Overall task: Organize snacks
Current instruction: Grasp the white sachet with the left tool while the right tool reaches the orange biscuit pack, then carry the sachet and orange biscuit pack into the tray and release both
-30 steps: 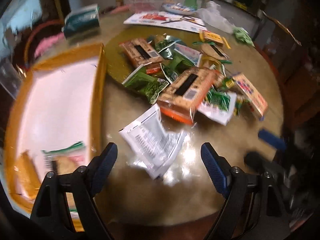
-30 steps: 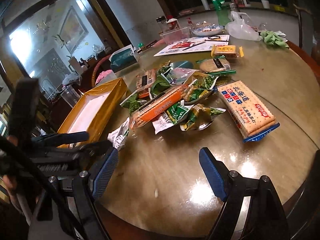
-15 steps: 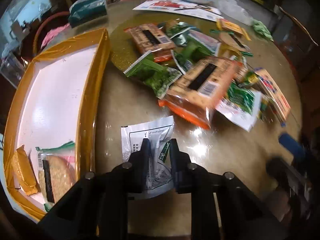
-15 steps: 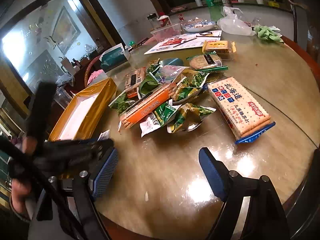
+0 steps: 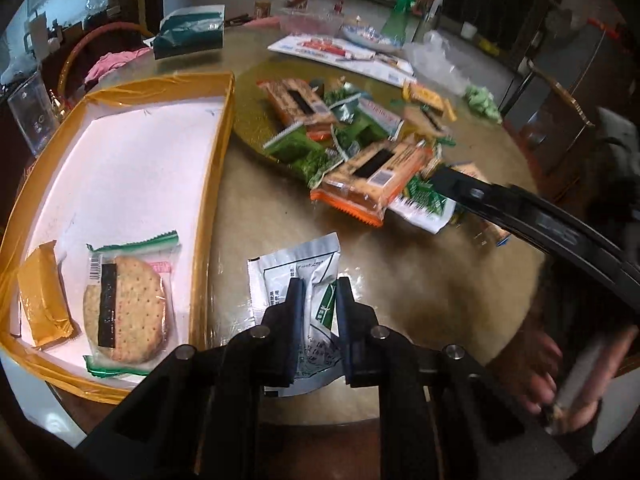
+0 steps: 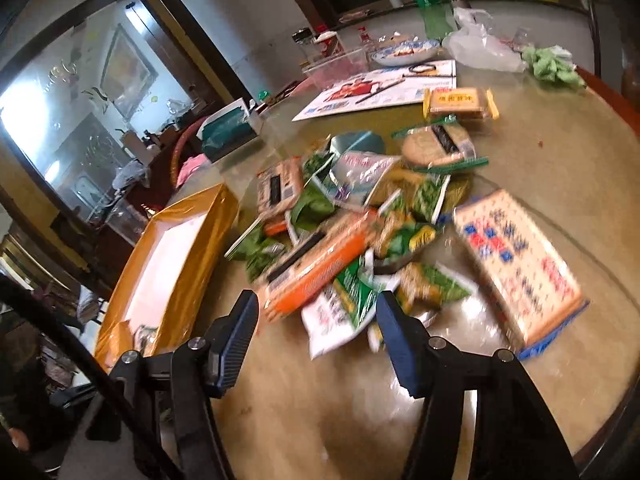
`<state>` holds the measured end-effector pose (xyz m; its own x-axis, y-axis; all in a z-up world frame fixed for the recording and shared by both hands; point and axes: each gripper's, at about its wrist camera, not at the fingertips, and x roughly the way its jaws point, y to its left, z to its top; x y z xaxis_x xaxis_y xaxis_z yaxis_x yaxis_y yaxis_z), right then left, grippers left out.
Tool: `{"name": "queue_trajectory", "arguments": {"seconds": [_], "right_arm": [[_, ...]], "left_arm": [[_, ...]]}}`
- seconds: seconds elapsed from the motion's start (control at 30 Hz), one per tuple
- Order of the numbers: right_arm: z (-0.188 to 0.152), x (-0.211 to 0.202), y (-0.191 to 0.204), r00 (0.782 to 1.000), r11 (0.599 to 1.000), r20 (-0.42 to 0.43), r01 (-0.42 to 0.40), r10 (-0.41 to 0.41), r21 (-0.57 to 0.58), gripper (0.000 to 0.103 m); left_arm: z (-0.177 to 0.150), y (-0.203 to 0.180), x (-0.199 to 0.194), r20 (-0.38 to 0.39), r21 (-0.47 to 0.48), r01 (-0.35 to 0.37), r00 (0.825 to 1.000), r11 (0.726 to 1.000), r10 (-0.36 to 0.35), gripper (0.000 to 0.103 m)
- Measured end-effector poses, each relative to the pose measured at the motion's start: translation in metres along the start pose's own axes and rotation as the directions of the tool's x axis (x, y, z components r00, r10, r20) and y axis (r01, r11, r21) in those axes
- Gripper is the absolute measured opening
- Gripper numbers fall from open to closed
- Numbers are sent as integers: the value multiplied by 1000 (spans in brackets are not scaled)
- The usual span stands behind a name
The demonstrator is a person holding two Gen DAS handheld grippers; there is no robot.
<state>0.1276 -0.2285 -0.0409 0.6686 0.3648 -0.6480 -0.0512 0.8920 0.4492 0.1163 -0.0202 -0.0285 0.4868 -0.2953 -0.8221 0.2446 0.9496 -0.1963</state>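
So the sorting is barely started. The yellow-edged tray (image 5: pixel 216 152) has just two things in it, a round cracker pack (image 5: pixel 126 312) and a small orange packet (image 5: pixel 42 292), both down at its near end. Everything else is sitting in a messy pile (image 5: pixel 360 148) in the middle of the surface (image 5: pixel 420 280): orange cracker packs, green bags, and a big blue-and-red cracker pack (image 6: pixel 516 264) off to the right side. Lots left to move, I'd say.

The left gripper (image 5: pixel 318 292) is angled steeply down at the surface just right of the tray, and its fingers are nearly together, closing, pinching a white and silver sachet (image 5: pixel 296 264) by its near half. The sachet looks crumpled between the pads. My guess is it goes into the tray next, which is right beside it.

The right gripper (image 6: pixel 316 324) points at a shallower angle toward the near edge of the pile. Its fingers are spread but closing in, with nothing pinched yet; a white-and-green bag (image 6: pixel 340 308) lies just ahead between them.
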Motion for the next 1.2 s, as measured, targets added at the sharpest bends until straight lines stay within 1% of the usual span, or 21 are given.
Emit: {"name": "queue_trajectory", "arguments": {"seconds": [0.07,0.1,0.17,0.23,0.3,0.37,0.43,0.47,0.53,0.6,0.63,0.73,0.8,0.83,0.87,0.93,0.97,1.07,1.13,1.17,1.2], "right_arm": [[10,3,1,1000,1000,21,17,-16,-13,61],[16,8,1,1000,1000,15,9,-9,-8,61],[22,19,2,1000,1000,-26,-1,2,17,61],[23,33,5,998,1000,-63,12,-10,26,61],[20,47,11,994,999,-101,41,-39,18,61],[19,55,20,992,996,-98,87,-84,22,62],[21,60,28,987,990,-92,137,-135,18,65],[23,65,31,983,986,-89,164,-161,22,72],[26,77,35,975,980,-105,198,-196,16,77],[27,92,42,956,962,-108,271,-274,-41,75],[23,99,45,941,947,-112,311,-319,-85,73],[12,91,51,929,925,-70,351,-364,-145,63],[8,77,47,940,935,-48,330,-338,-133,56],[5,66,43,954,949,-32,292,-298,-118,51],[3,55,40,964,957,-7,264,-267,-118,35],[1,43,39,965,954,25,261,-260,-150,27],[2,41,41,965,951,29,262,-261,-161,24],[1,35,42,972,956,21,233,-234,-176,23],[0,37,41,985,973,-9,170,-174,-155,24],[-2,39,42,988,977,-21,150,-155,-149,28],[-5,41,46,986,975,-23,158,-163,-156,35]], "left_arm": [[1,2,-6,17,-4,10,1000,1000,-9,18],[1,3,-9,22,-8,16,1000,1000,-16,18],[2,5,-15,35,-15,24,999,1000,-23,18],[1,8,-22,55,-22,29,998,999,-27,18],[1,13,-27,66,-33,35,997,999,-33,18],[1,17,-33,75,-42,38,997,998,-35,18],[1,20,-36,82,-46,37,996,998,-33,18],[1,22,-39,90,-50,40,995,998,-35,18],[0,26,-42,98,-55,40,995,998,-34,18],[1,30,-45,105,-63,37,994,997,-31,18],[1,32,-47,107,-66,37,994,997,-30,18],[-1,40,-51,122,-81,28,992,996,-18,18],[-2,46,-52,124,-97,28,992,995,-15,18],[-2,49,-52,121,-107,30,992,994,-17,18],[-2,50,-52,121,-111,34,993,993,-20,18],[-2,52,-53,125,-112,35,992,993,-21,18],[-1,52,-54,129,-113,37,991,993,-22,18],[0,56,-53,135,-119,43,991,992,-27,18],[1,58,-53,133,-127,47,991,991,-29,18],[1,59,-54,134,-130,44,991,991,-26,17],[0,59,-56,140,-134,41,990,990,-22,18]]}}
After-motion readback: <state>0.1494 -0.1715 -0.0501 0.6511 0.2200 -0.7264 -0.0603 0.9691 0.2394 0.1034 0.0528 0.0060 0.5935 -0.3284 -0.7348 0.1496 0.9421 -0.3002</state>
